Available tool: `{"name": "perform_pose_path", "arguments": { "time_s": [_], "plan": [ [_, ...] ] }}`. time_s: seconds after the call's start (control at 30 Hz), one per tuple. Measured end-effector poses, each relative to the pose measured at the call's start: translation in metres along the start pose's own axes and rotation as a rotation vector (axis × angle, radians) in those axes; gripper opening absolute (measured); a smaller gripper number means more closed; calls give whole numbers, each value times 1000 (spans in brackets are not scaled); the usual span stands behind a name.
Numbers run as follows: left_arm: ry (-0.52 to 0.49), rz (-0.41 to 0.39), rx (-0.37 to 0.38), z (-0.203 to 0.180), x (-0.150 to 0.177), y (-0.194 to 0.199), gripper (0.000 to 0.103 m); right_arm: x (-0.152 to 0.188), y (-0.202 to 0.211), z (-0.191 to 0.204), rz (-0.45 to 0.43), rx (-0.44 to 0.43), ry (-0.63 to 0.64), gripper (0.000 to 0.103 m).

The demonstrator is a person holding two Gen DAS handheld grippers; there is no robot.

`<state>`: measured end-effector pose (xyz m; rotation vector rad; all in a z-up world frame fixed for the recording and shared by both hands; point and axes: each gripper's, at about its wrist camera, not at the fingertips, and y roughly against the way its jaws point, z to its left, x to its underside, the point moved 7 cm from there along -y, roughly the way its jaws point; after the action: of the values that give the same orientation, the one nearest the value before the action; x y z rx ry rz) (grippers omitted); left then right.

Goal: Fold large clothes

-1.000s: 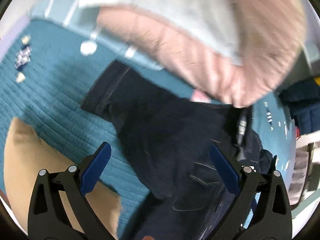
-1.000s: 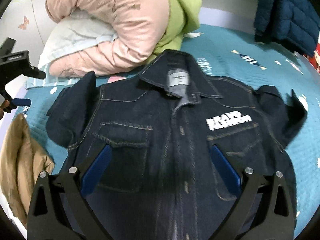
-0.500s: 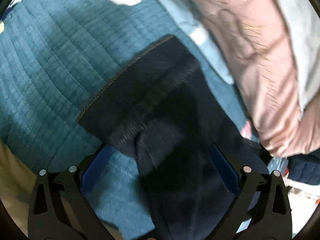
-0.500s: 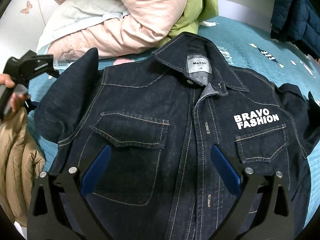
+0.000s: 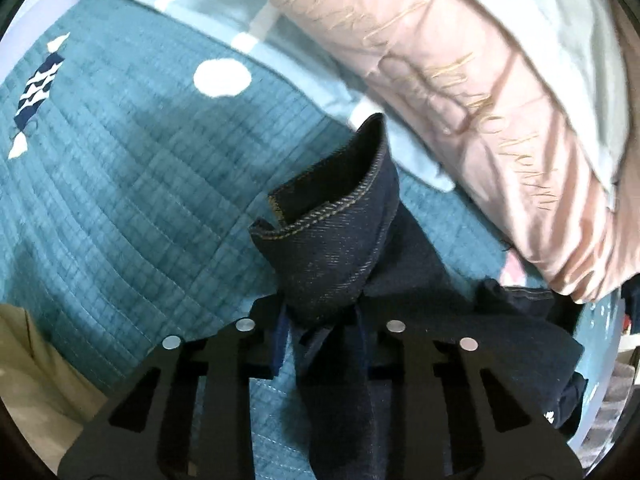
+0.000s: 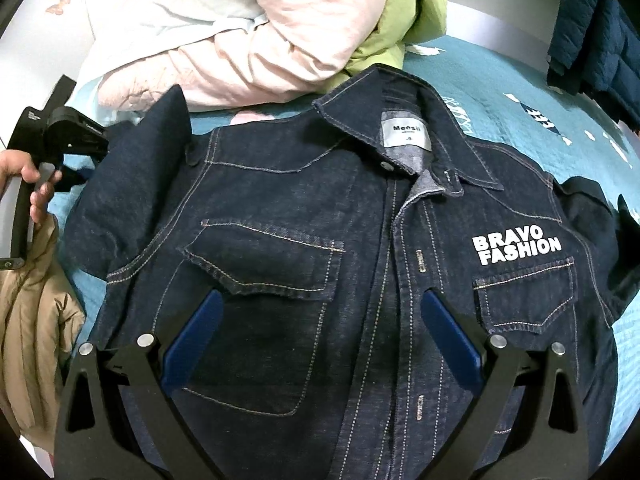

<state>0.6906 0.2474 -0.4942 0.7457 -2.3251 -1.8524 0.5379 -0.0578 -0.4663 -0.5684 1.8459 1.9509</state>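
A teal quilted bedspread carries the work, with a heap of pink bedding along the upper left of the right wrist view and a tan padded garment at its lower left edge. The dark denim jacket lies face up and buttoned across the middle of that frame, body flat and unfolded, so the folding has barely begun. The left gripper is closing on the bunched sleeve cuff at centre of its own view, cloth already pinched between the jaws, while the right gripper hovers wide apart and empty over the lower front; both sleeves and the body fold remain outstanding.
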Motion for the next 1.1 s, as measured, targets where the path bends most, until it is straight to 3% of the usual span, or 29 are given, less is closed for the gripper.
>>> {"name": "perform_pose_path", "arguments": {
  "time_s": [0.23,0.3,0.37,0.43,0.5,0.53,0.63,0.77,0.87,1.03,1.1],
  "plan": [
    [-30,-223,171,3,-7,116,19,-16,-7,28,-45,-105,31,92],
    [-66,-286,204,9,3,152,19,-21,-16,44,-26,-171,26,73],
    [-96,-342,244,12,13,186,19,-26,-27,66,1,-255,20,44],
    [-139,-386,272,3,24,220,19,-28,-37,89,31,-340,24,31],
    [-178,-400,309,-12,32,242,19,-27,-48,110,61,-408,25,28],
    [-189,-404,333,-19,36,246,19,-26,-52,119,75,-433,28,20],
    [-246,-373,375,-50,56,254,19,-22,-79,131,149,-430,24,17],
    [-329,-374,408,-97,91,250,19,-29,-73,115,189,-557,-61,16],
    [-358,-353,435,-137,113,240,19,-31,-40,75,114,-585,-102,19],
    [-343,-300,448,-204,149,199,19,-14,9,-32,24,-498,-148,19],
    [-319,-281,434,-228,162,174,19,2,23,-84,20,-409,-158,19]
  ]
}}
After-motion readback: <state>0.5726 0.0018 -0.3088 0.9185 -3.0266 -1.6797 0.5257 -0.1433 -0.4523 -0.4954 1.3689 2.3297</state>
